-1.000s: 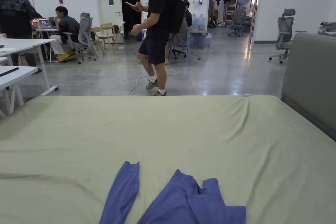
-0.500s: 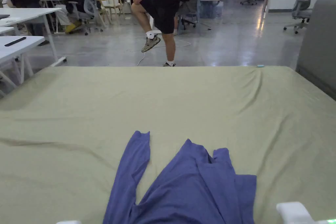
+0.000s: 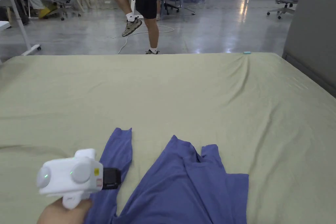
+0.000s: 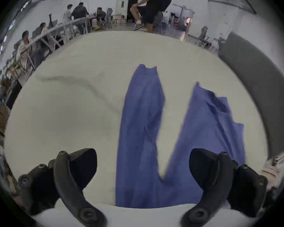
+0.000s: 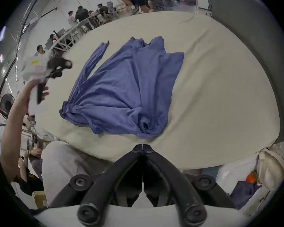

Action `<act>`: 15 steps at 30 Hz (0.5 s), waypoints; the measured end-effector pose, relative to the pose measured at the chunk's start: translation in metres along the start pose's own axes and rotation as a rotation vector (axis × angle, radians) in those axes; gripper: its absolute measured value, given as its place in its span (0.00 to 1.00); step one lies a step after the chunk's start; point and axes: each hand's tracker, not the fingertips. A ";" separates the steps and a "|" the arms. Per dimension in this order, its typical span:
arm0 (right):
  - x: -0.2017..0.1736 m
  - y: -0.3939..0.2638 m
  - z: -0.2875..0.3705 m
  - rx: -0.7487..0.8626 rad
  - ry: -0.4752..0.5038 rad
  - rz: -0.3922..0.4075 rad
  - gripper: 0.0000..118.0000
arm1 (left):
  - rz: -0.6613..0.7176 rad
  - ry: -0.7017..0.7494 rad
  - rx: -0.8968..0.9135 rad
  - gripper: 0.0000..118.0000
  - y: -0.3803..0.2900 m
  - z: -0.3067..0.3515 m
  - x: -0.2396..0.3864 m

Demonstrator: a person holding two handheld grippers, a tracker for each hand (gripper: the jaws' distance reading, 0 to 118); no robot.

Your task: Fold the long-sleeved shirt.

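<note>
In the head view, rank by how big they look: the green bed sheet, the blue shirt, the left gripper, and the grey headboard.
1. Green bed sheet
2. Blue shirt
3. Grey headboard, partly cut off
4. Left gripper, enlarged by nearness

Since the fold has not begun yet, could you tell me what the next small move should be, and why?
Probably lower the left gripper onto the sleeve below it and close. Its jaws are open with nothing between them, the shirt lies rumpled and unfolded on the bed, and the right gripper is shut, back from the cloth.
</note>
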 end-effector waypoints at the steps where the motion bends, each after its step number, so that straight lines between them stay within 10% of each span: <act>1: -0.001 0.001 -0.003 -0.009 0.008 -0.014 0.00 | -0.031 0.034 -0.031 0.96 0.017 -0.022 0.006; 8: 0.010 0.005 -0.018 -0.069 -0.012 -0.051 0.00 | -0.219 0.110 -0.147 0.74 0.015 -0.081 0.036; 11: 0.015 0.017 -0.023 -0.068 -0.026 -0.059 0.00 | -0.283 0.012 -0.085 0.04 0.010 -0.051 0.049; 12: 0.019 0.020 -0.024 -0.067 -0.025 -0.081 0.00 | -0.293 -0.009 -0.069 0.00 0.009 -0.045 0.050; 15: 0.032 0.040 -0.040 -0.038 0.024 -0.198 0.85 | -0.110 -0.139 -0.053 0.00 0.025 -0.016 0.028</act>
